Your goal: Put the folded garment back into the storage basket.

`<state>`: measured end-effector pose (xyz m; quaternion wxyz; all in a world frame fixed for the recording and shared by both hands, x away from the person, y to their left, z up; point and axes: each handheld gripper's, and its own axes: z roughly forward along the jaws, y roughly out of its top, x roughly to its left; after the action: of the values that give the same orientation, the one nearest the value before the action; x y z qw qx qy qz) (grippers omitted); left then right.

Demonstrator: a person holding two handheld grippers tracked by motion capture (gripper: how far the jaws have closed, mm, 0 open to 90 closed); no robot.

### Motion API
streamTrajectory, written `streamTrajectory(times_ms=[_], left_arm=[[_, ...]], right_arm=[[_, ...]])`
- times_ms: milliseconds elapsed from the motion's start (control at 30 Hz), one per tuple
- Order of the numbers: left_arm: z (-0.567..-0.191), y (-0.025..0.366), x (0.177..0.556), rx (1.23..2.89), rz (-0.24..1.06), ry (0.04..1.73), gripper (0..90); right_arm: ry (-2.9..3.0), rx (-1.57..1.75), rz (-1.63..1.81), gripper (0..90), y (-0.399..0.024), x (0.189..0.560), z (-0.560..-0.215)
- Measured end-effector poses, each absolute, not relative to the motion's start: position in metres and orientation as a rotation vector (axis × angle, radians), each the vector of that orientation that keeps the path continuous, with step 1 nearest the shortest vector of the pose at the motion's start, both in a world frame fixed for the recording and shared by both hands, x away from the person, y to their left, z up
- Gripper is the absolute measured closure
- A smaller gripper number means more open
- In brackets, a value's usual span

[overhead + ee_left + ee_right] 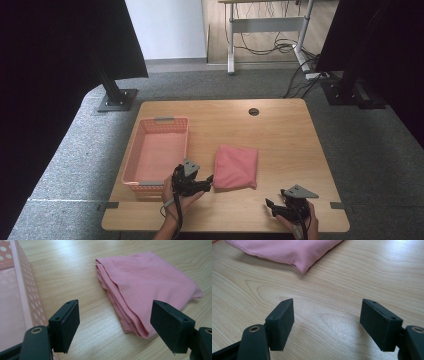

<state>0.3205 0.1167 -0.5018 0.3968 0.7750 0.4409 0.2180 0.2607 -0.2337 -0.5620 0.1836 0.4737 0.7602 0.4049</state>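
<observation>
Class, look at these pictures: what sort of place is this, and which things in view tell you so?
Probably a lab or workshop recording bay, not a home: black curtains on metal stands flank the wooden table, grey carpet covers the floor, and loose cables trail under a desk behind.

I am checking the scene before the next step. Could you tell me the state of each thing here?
Pink cloth: folded, lying flat on the table, outside the basket.
Pink basket: upright, nothing in it.
Left gripper: open, at the cloth's near corner, not gripping it.
Right gripper: open, over bare table, apart from the cloth.
</observation>
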Motion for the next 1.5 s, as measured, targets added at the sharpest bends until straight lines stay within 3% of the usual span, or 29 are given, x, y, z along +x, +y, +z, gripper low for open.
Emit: streamTrajectory(times_ms=[1500], left_arm=[[-0.505, 0.107, 0.351, 1.967, 0.517, 1.142, 22.8]], right_arm=[[2.157, 1.334, 1.13, 26.9, -0.235, 0.262, -0.564]])
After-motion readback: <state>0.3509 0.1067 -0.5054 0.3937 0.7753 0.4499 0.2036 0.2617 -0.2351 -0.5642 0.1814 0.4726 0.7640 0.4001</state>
